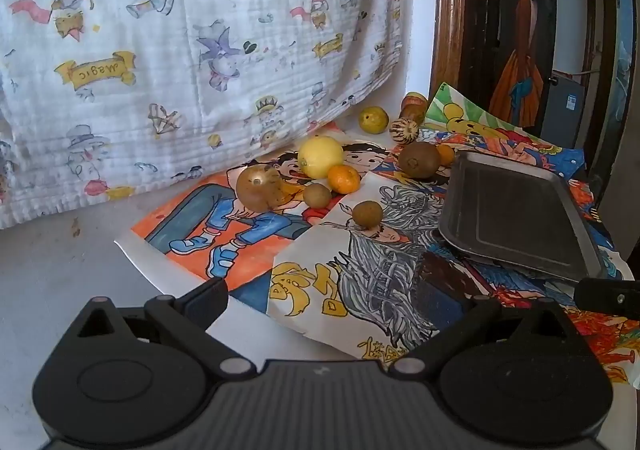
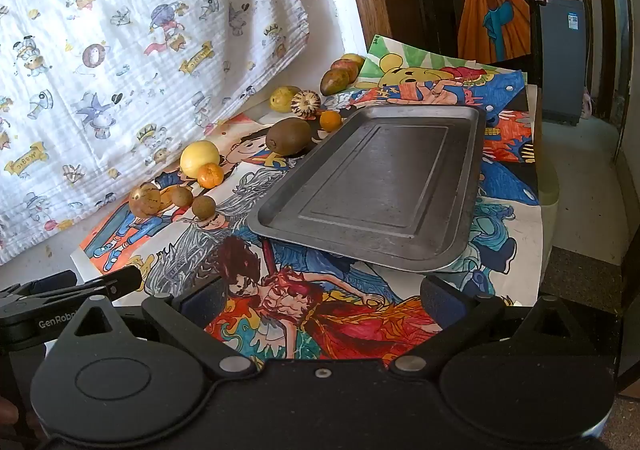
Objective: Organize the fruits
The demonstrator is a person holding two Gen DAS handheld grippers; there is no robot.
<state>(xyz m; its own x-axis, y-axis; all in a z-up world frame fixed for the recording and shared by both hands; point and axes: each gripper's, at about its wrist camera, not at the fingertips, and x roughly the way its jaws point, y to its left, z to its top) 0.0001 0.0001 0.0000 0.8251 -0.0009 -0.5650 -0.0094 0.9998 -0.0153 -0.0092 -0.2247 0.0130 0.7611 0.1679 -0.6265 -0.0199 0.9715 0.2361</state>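
A home: a cartoon-print cloth [image 1: 192, 62] hangs behind a table spread with children's drawings [image 2: 288, 302], beside a wooden door frame [image 1: 450, 10].

— How many trays?
— One metal tray [image 2: 384, 178], nothing in it.
— And fruit?
— Eleven pieces. One large yellow citrus [image 2: 199, 159]. Two small oranges: one [image 2: 210, 175] beside the yellow citrus, another [image 2: 330, 120] at the tray's far corner.
— The brown ones?
— One large kiwi [image 2: 288, 135], two small brown round fruits [image 2: 181, 196] [image 2: 203, 207], and one larger tan round fruit [image 2: 144, 200].
— Farther back?
— One yellow-green fruit [image 2: 283, 98], one striped round fruit [image 2: 305, 103], and two reddish-green mango-like fruits [image 2: 334, 81] [image 2: 349, 67], though the rear one is partly hidden.
— Grippers?
— Two, a left gripper [image 1: 344, 306] and a right gripper [image 2: 320, 300].
— Cloths?
— One printed cloth [image 1: 160, 50].
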